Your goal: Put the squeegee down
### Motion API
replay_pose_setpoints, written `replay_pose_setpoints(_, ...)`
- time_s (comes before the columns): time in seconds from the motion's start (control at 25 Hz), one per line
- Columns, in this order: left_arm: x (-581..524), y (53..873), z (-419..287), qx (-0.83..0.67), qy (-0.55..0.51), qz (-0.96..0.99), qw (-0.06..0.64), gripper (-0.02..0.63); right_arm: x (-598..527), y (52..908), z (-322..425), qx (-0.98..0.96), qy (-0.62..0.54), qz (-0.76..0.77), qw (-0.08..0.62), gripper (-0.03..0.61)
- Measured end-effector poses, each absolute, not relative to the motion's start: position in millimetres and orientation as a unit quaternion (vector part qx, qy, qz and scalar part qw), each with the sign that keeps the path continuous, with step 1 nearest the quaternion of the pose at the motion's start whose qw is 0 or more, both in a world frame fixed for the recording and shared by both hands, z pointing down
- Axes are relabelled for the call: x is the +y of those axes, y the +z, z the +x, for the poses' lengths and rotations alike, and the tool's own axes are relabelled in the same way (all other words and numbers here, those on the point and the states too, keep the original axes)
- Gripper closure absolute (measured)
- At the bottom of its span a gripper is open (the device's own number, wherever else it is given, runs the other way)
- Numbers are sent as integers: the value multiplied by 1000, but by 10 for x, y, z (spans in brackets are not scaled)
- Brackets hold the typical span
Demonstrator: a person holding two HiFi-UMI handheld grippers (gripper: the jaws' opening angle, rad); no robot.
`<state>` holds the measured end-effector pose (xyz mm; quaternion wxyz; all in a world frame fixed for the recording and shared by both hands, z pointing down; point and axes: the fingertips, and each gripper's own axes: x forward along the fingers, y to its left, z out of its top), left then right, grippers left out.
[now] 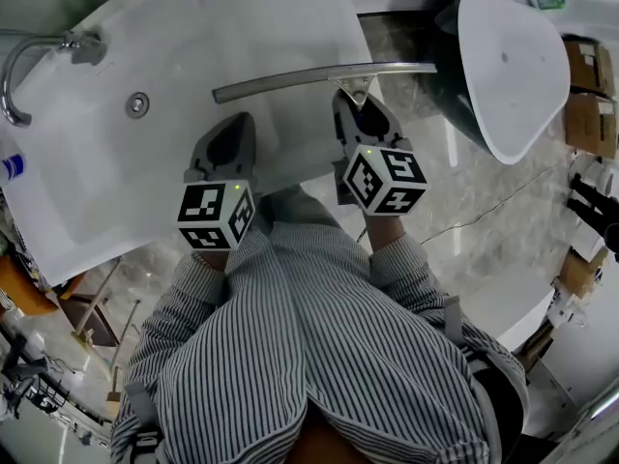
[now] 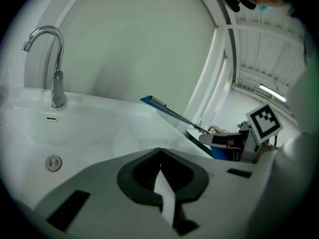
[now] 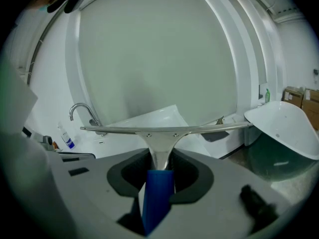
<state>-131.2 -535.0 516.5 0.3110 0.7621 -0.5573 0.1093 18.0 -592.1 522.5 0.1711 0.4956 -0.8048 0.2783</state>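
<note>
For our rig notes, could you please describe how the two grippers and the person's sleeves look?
The left gripper and right gripper are grey shells with dark padded jaws, each carrying a cube of black-and-white square markers. The sleeves are grey-and-white striped.

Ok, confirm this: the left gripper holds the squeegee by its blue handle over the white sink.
No, wrong gripper: the right gripper holds the squeegee by its blue handle over the white sink. The right gripper view shows the handle clamped between its jaws.
</note>
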Motion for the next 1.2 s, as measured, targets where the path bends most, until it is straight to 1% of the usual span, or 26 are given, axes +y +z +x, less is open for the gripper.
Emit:
replay_pose_setpoints(0.56,-5207,5493,-1286,-556,135,749,335,601,-5972,5780,157,-803,239,462,290,465)
replay_pose_setpoints(1.2,-5242,5510,-1329,-558,127,744,344,601,-6090,6050,56,-799,235,445,330,460)
